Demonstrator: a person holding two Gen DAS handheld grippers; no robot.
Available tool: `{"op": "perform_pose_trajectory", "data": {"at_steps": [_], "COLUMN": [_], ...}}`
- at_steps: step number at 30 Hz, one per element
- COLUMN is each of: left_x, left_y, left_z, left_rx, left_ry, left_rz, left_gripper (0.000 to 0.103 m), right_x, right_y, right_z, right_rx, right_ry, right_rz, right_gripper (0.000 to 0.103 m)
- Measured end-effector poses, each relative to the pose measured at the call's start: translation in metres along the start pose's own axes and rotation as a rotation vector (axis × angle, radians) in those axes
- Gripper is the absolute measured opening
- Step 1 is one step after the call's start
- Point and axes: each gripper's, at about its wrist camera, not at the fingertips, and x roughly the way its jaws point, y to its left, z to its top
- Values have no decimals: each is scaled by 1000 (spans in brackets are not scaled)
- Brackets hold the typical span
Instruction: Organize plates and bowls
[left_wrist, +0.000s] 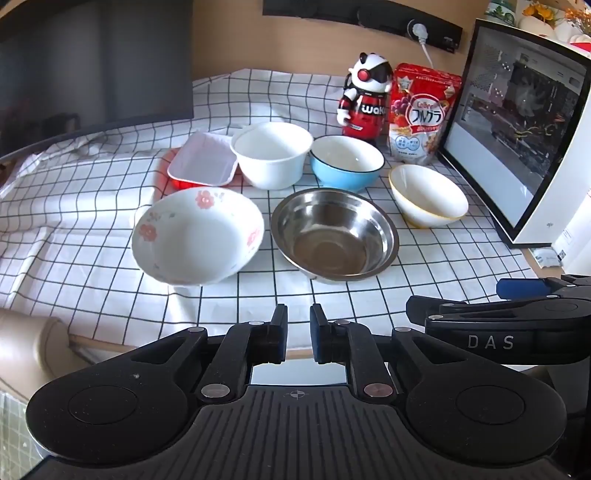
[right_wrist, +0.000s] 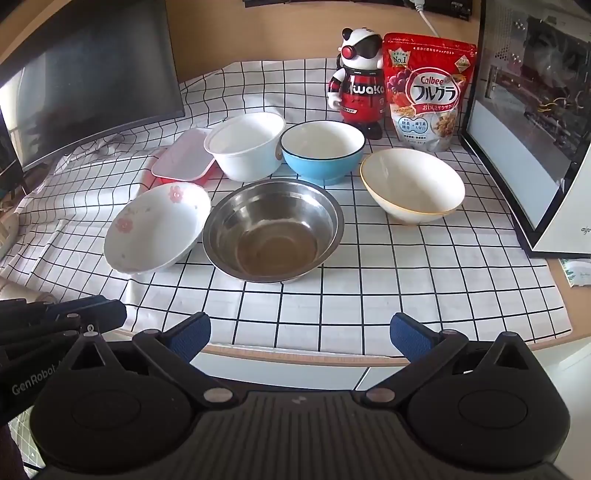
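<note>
- The surface (right_wrist: 369, 295) is covered by a white cloth with a black grid, and six dishes are gathered on it in two rows.
- In the back row, a red tray with a white inside (right_wrist: 183, 159) is seen at the left, a white bowl (right_wrist: 245, 146) touching it, and a blue bowl (right_wrist: 322, 151) just beside that.
- In the front row, a flowered bowl (right_wrist: 155, 229) is tilted at the left, a steel bowl (right_wrist: 271, 229) sits just beside it, and a yellow-rimmed bowl (right_wrist: 412, 186) is tilted at the right.
- All the dishes are seen empty.
- Behind the blue bowl, a toy robot (right_wrist: 356, 88) and a cereal bag (right_wrist: 428, 90) are stood; a monitor (right_wrist: 85, 81) is placed at the left and a white computer case (right_wrist: 535, 122) at the right.
- The left tongs (left_wrist: 298, 334) are held nearly closed, with only a narrow gap and nothing gripped, near the surface's front edge.
- The right tongs (right_wrist: 300, 338) are spread wide and empty, facing the steel bowl.
</note>
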Motion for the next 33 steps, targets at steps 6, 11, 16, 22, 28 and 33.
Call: {"op": "perform_pose_trajectory", "data": {"at_steps": [6,11,16,22,28,33], "left_x": [-1,-1,-3,-3,-2,-3], "left_y": [7,6,6,7,8,7], "left_z": [5,4,1,1,3,2], "left_rx": [-7,-7,-6,-8,-10,-9], "left_ry": [12,11,16,20,24,19], "left_rz": [-7,-5,-7,-9,-12,-13], "left_gripper": [16,16,16,16,16,16], "right_x": [1,1,-1,-1,-2,-2], "right_y": [-3,-2,-1,-1,0,-1], "right_z": [4,4,4,4,1,1], "right_rx": [-5,-1,0,-1,0,0], "right_ry": [3,10,11,11,14,13], "right_rz": [6,12,10,11,6,6], "right_gripper": [103,103,103,103,103,103]}}
